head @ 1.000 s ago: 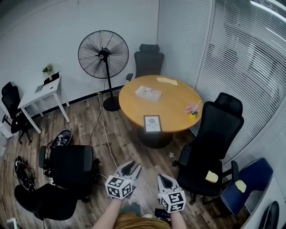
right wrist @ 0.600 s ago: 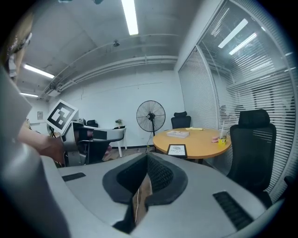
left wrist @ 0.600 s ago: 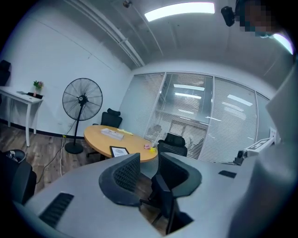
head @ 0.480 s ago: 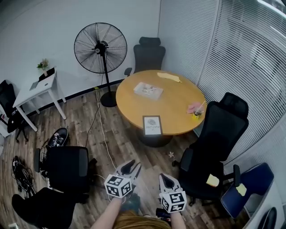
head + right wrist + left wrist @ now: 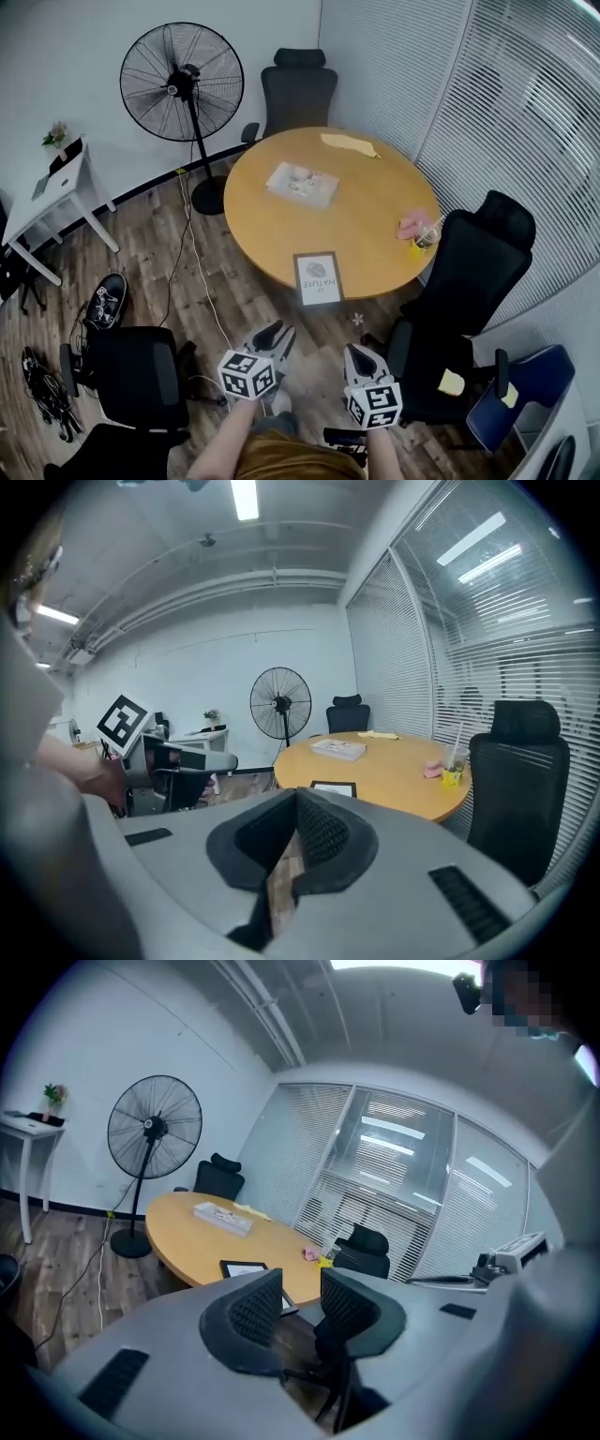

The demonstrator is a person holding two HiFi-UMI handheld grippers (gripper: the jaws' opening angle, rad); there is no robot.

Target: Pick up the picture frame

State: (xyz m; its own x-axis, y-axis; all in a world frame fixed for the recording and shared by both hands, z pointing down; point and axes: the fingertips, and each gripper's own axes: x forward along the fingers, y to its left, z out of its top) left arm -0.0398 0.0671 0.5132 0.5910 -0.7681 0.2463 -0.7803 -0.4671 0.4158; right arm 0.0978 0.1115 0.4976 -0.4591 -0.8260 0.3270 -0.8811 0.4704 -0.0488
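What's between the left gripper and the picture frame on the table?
Head view: only bare wood floor and the table edge separate the left gripper from the picture frame.

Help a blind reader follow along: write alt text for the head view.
A picture frame lies flat at the near edge of a round wooden table. Below, the left gripper and right gripper point toward it, not touching.

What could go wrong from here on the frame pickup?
1. The picture frame lies flat at the near edge of the table; a jaw coming in low could shove it across the top or off the rim instead of gripping it.
2. The right gripper has its jaws together; only the left gripper is open and ready.
3. The fan cable trails across the floor near the approach, a possible trip hazard.
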